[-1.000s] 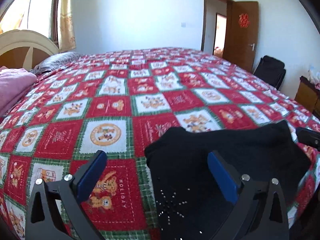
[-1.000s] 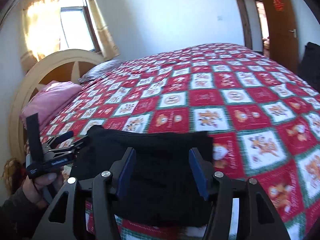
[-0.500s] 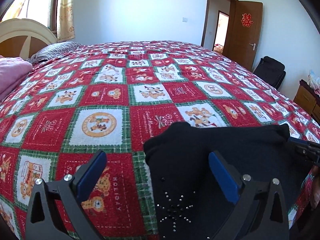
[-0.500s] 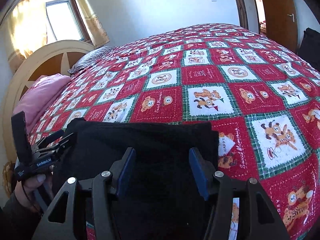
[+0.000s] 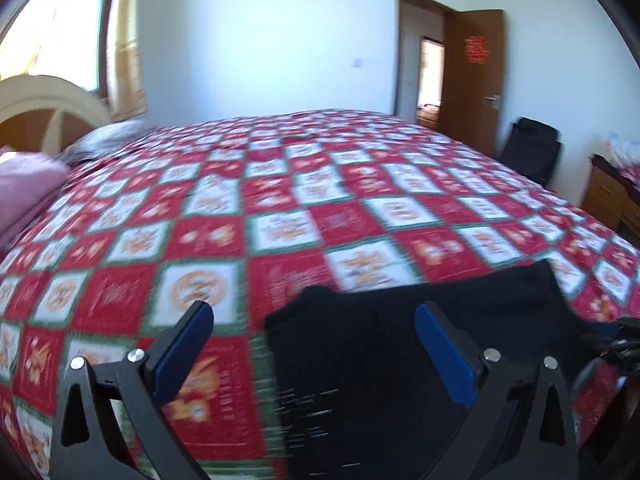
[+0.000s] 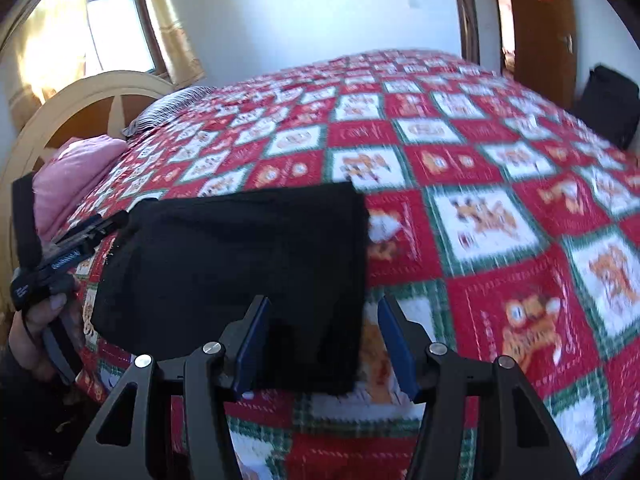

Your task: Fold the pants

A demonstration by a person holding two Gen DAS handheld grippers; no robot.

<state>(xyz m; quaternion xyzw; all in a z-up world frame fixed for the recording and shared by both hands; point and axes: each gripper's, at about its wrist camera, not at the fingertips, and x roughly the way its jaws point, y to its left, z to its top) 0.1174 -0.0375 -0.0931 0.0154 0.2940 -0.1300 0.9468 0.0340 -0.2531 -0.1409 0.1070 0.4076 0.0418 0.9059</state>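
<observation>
The bed [image 5: 280, 200] has a red, white and green checked quilt [image 6: 500, 208] with cartoon bears and some script on the squares, too blurry to read, plus a pink pillow [image 6: 76, 176] up by the headboard [image 6: 80, 96]. The pants [image 6: 240, 264] are a folded black rectangle lying near the front edge of the quilt, with tiny studs [image 5: 308, 404] showing on the near part. Left gripper [image 5: 312, 352] hangs wide open over the pants' left edge holding nothing, and the right gripper [image 6: 324, 344] is open too, straddling the near right corner without pinching it; the writing on the left gripper's side is there but unreadable.
</observation>
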